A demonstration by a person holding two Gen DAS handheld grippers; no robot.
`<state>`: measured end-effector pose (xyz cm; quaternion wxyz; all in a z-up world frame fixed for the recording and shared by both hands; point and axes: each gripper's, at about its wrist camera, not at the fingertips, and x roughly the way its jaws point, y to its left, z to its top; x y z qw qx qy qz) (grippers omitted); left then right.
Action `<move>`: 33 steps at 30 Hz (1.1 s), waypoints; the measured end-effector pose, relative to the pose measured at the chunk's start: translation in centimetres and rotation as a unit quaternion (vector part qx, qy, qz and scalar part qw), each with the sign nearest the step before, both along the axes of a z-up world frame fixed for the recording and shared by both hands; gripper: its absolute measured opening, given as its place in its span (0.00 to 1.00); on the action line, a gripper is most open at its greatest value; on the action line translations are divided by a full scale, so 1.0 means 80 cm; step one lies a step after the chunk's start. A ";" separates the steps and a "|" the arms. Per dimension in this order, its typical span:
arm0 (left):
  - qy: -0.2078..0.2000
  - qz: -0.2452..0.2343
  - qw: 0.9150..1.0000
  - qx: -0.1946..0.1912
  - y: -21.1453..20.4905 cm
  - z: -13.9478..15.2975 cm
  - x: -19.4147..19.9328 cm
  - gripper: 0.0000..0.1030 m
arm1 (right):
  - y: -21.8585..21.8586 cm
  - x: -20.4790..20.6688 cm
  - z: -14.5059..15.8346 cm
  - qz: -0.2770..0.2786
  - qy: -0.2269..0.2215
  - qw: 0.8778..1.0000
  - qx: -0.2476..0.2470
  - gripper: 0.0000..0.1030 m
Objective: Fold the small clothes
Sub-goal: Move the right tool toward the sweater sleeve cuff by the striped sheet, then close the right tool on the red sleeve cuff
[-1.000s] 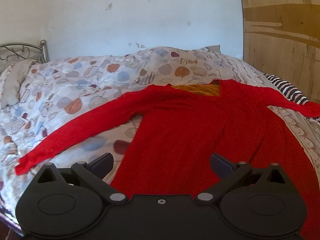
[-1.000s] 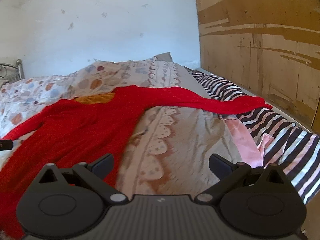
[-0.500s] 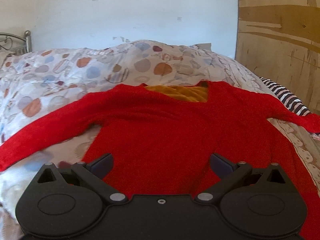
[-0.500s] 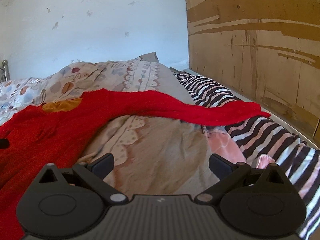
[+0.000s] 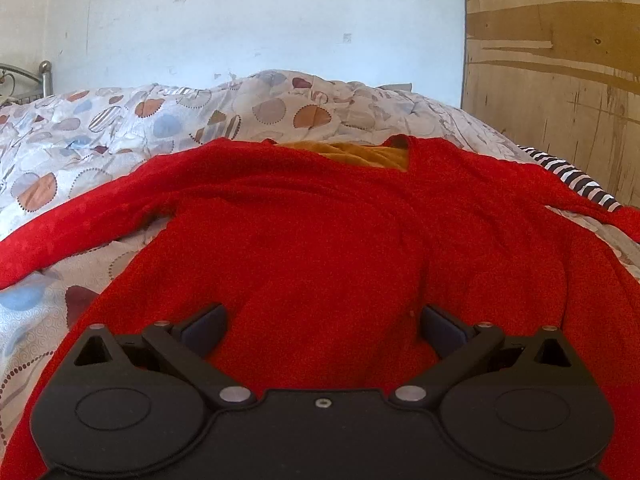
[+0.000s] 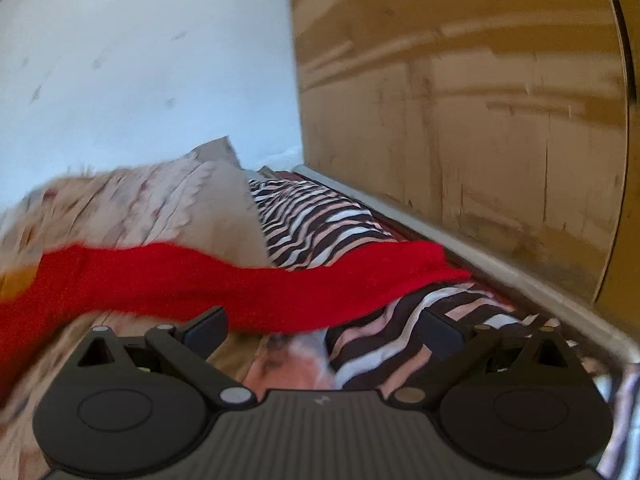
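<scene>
A red long-sleeved sweater (image 5: 320, 232) with an orange inner neckline lies spread flat on the bed, sleeves out to both sides. My left gripper (image 5: 322, 326) is open and empty, low over the sweater's lower body. My right gripper (image 6: 322, 326) is open and empty, just in front of the sweater's right sleeve (image 6: 248, 284), which stretches across the quilt and onto a striped cloth. The view is blurred and tilted.
The bed has a patterned quilt (image 5: 120, 128) humped at the back. A black, white and pink striped cloth (image 6: 320, 216) lies along the right edge beside a wooden panel (image 6: 460, 100). A metal bed frame (image 5: 44, 76) shows at far left.
My left gripper has moved forward over the sweater's body. My right gripper has swung right and forward to the right sleeve, tilting as it went. Both stayed open.
</scene>
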<state>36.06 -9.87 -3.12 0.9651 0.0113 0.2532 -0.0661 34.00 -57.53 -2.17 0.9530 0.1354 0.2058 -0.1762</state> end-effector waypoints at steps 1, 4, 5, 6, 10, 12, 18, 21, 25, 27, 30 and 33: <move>-0.001 0.000 1.000 0.000 0.000 -0.001 0.000 1.00 | -0.013 0.009 -0.003 -0.010 0.005 1.000 0.015 1.00; -0.003 0.000 1.000 0.003 -0.001 -0.004 0.000 1.00 | -0.044 0.033 -0.010 -0.053 0.015 0.998 0.041 1.00; -0.004 0.001 1.000 0.005 -0.002 -0.005 0.000 1.00 | -0.052 0.036 -0.012 -0.064 0.003 0.997 0.049 1.00; -0.005 0.001 1.000 0.008 -0.003 -0.005 0.000 1.00 | -0.061 0.037 -0.013 -0.073 -0.016 0.995 0.060 1.00; -0.009 0.003 1.000 0.011 -0.004 -0.007 -0.001 1.00 | -0.098 0.043 -0.022 -0.135 -0.057 0.980 0.136 0.94; -0.009 0.003 1.000 0.012 -0.004 -0.008 -0.001 1.00 | -0.107 0.049 -0.027 -0.165 -0.044 0.974 0.147 0.69; -0.010 0.002 1.000 0.012 -0.004 -0.008 -0.001 1.00 | -0.119 0.055 -0.033 -0.194 -0.047 0.966 0.162 0.12; -0.009 0.002 1.000 0.011 -0.004 -0.008 -0.001 1.00 | -0.110 0.050 -0.017 -0.189 -0.050 0.972 0.133 0.06; -0.010 0.002 1.000 0.010 -0.003 -0.008 -0.002 1.00 | -0.080 0.047 0.030 -0.180 -0.085 0.978 0.064 0.06; -0.006 -0.001 1.000 0.003 0.001 -0.003 -0.001 1.00 | -0.060 0.047 0.063 -0.158 -0.106 0.981 0.036 0.06; -0.010 -0.012 1.000 -0.021 0.011 0.015 -0.005 1.00 | -0.020 0.058 0.117 -0.105 -0.136 0.985 -0.005 0.06; -0.027 -0.018 0.999 -0.035 0.019 0.041 -0.015 1.00 | 0.025 0.066 0.159 -0.053 -0.166 0.984 -0.034 0.06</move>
